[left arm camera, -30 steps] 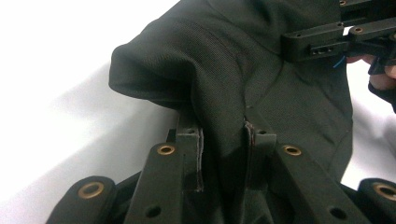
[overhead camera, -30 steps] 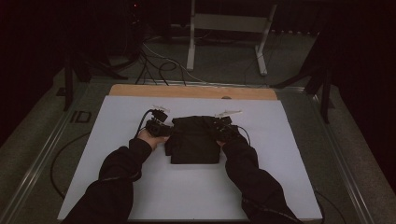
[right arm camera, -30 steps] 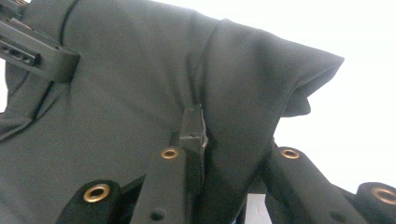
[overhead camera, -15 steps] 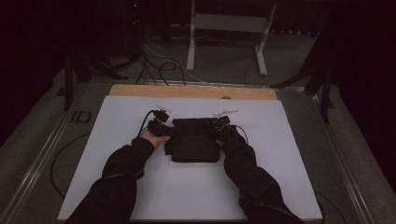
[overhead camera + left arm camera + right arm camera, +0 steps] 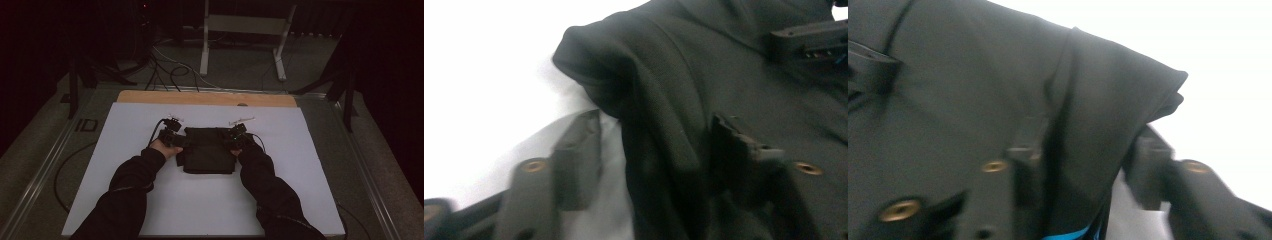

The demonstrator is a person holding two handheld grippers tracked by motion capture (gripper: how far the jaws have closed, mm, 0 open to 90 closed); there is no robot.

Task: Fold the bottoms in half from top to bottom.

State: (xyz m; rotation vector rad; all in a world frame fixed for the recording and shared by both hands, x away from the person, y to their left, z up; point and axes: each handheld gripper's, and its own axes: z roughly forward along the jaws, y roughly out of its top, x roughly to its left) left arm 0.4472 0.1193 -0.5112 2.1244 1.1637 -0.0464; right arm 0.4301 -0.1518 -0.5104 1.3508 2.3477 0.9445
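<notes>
On white table [image 5: 150, 200], claws apparently pinching black cloth [image 5: 207, 150]

Folded garment [image 5: 207, 150]: black, plain, fine knit texture; sliver of bright blue at its lower edge in the right gripper view. Bench [image 5: 125, 130]: white top, pale wood strip along the far edge. Hand-held gripper jaws: black, brass-coloured rivets. Sleeves [image 5: 125, 195]: black.
</notes>
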